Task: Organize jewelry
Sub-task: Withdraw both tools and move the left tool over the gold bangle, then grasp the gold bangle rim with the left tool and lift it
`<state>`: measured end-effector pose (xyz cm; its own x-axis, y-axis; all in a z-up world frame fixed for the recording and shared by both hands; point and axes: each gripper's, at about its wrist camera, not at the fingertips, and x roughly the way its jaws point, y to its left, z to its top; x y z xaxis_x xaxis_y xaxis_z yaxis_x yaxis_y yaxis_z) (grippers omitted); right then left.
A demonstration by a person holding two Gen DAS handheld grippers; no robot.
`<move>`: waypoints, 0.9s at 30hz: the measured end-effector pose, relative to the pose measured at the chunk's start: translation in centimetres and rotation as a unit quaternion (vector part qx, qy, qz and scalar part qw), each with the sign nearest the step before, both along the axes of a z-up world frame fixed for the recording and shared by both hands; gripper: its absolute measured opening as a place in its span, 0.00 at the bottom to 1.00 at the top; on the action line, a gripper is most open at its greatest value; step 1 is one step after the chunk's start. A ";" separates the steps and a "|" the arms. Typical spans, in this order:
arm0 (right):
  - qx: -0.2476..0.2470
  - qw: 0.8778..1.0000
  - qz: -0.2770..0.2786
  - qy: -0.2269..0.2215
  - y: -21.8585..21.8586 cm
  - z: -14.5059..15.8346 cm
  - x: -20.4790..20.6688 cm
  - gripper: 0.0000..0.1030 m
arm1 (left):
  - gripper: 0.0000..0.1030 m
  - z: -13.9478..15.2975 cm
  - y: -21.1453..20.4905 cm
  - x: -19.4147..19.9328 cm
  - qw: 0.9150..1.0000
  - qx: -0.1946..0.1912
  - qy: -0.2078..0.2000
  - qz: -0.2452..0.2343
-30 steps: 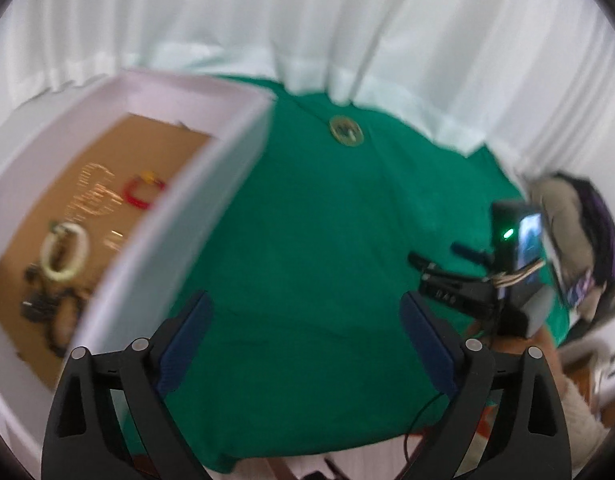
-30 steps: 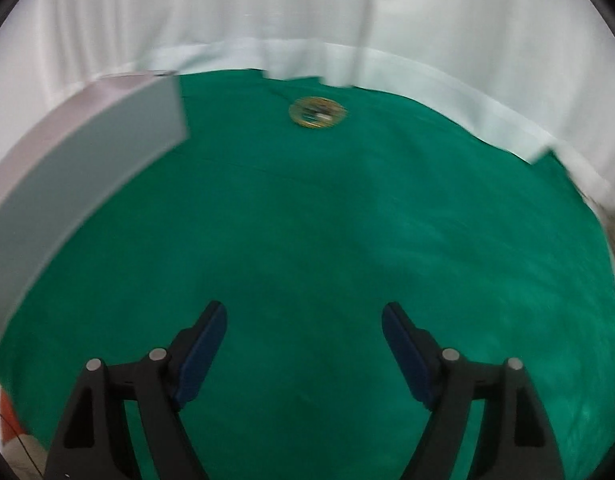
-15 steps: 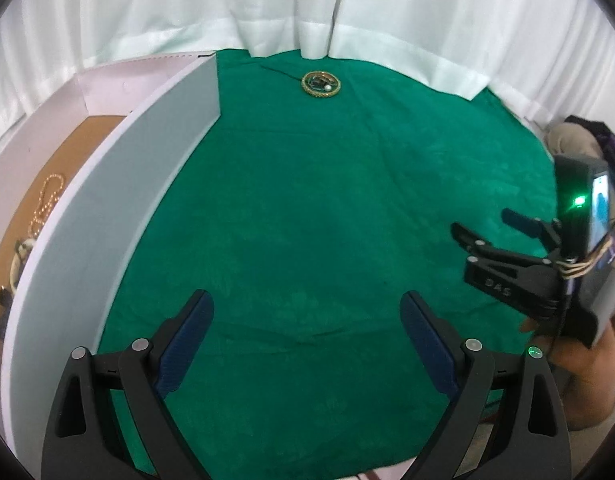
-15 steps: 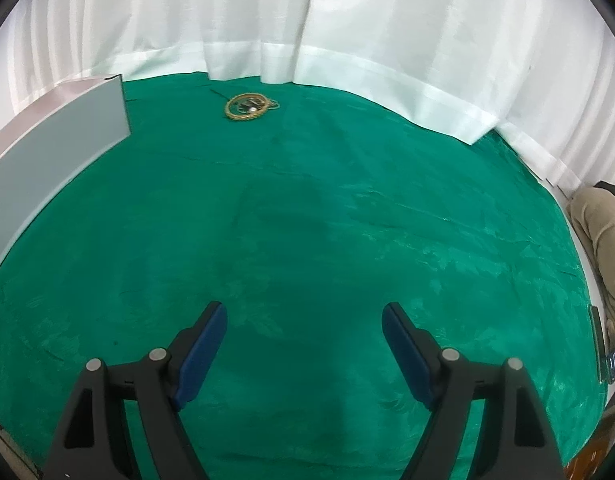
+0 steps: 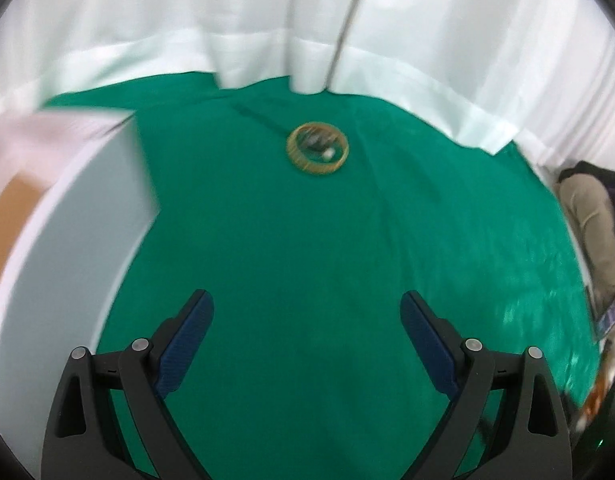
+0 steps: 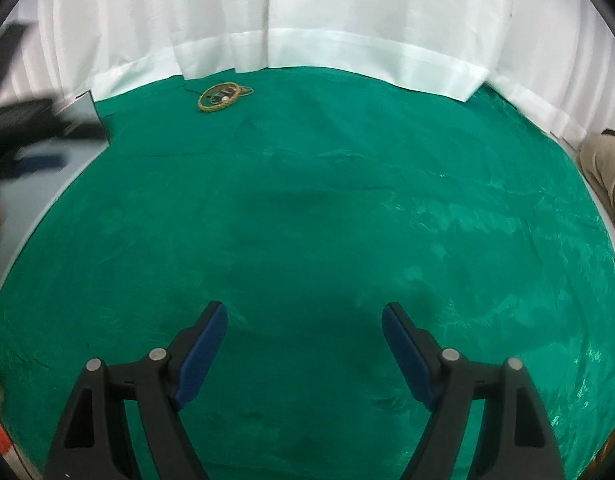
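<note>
The gold bangle lies far ahead of the white box, nearer the empty, spread left gripper than the equally spread right gripper

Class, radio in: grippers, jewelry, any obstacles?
Both hand-held grippers, left and right, open, empty. Gold bangle loose on green cloth, beyond the white box. Nothing between.

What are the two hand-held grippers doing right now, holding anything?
Left hand-held gripper: open, holding nothing.
Right hand-held gripper: open, holding nothing.
</note>
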<state>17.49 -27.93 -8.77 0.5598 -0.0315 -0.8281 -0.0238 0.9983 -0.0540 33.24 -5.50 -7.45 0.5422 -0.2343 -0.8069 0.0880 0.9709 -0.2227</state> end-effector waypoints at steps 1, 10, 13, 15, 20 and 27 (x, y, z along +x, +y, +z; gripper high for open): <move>0.003 1.000 -0.001 0.000 -0.2 0.0 -0.1 0.79 | 0.92 -0.5 -0.5 2.7 1.000 -0.001 0.009 -0.019; 0.085 0.996 0.020 0.022 -0.6 0.0 -0.6 0.79 | 0.92 -3.1 -4.6 13.9 0.993 0.072 0.039 -0.083; 0.096 0.995 0.025 0.023 -0.5 0.2 -0.6 0.79 | 0.92 -3.8 -5.0 16.3 0.994 0.058 0.048 -0.074; 0.100 0.994 0.028 0.023 -0.6 0.3 -0.7 0.79 | 0.92 -4.5 -5.1 17.6 0.995 0.052 0.059 -0.059; 0.125 0.991 0.026 0.034 -1.4 0.0 -0.3 0.79 | 0.87 -5.1 -5.4 18.7 0.996 0.060 0.050 -0.040; 0.130 0.991 0.013 0.036 -1.4 -0.4 -0.8 0.79 | 0.68 -5.0 -4.9 17.9 0.995 0.076 0.048 -0.035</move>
